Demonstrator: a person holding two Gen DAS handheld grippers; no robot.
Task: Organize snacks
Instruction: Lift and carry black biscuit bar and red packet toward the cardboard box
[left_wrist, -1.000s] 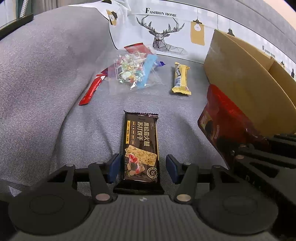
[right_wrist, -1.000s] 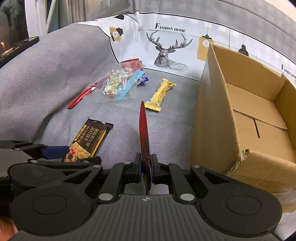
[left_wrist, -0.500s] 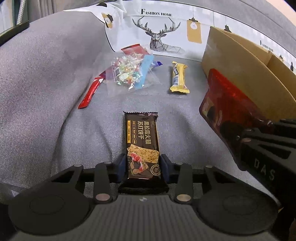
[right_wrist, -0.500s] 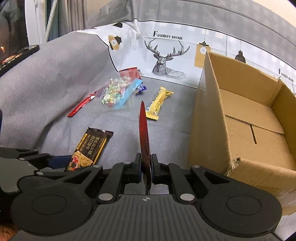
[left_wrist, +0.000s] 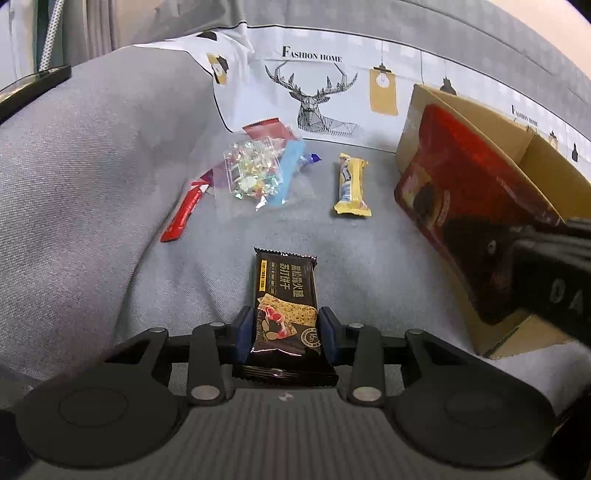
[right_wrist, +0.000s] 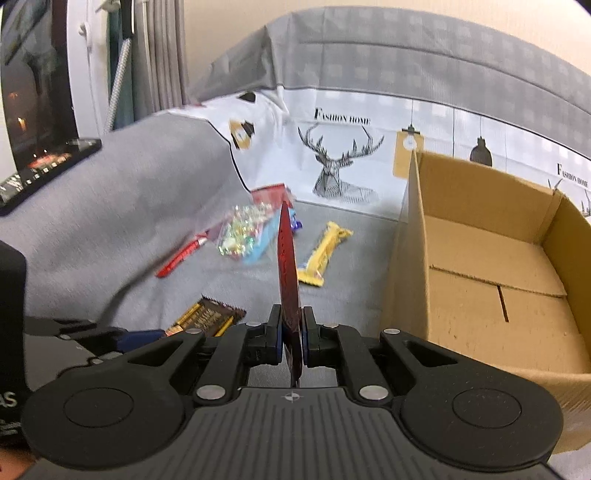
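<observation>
Left gripper (left_wrist: 285, 334) clamps the near end of the black cracker bar (left_wrist: 285, 302) on the grey cushion; right gripper (right_wrist: 291, 341) pinches the red packet (right_wrist: 287, 266) edge-on, cardboard box (right_wrist: 491, 236) to its right.

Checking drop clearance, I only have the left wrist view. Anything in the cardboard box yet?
Observer: No. In the right wrist view, the part of the cardboard box floor that shows holds only its own flaps, no snacks.
Operator: Is the right gripper actually clamped on the red packet?
Observer: Yes. The right gripper has both pads pressed on the red packet near its lower end. The packet stands upright, edge-on to that camera.
Operator: Is the packet over the box?
Observer: Apparently not. From that view it lines up left of the box's near wall, above the sofa seat.
</observation>
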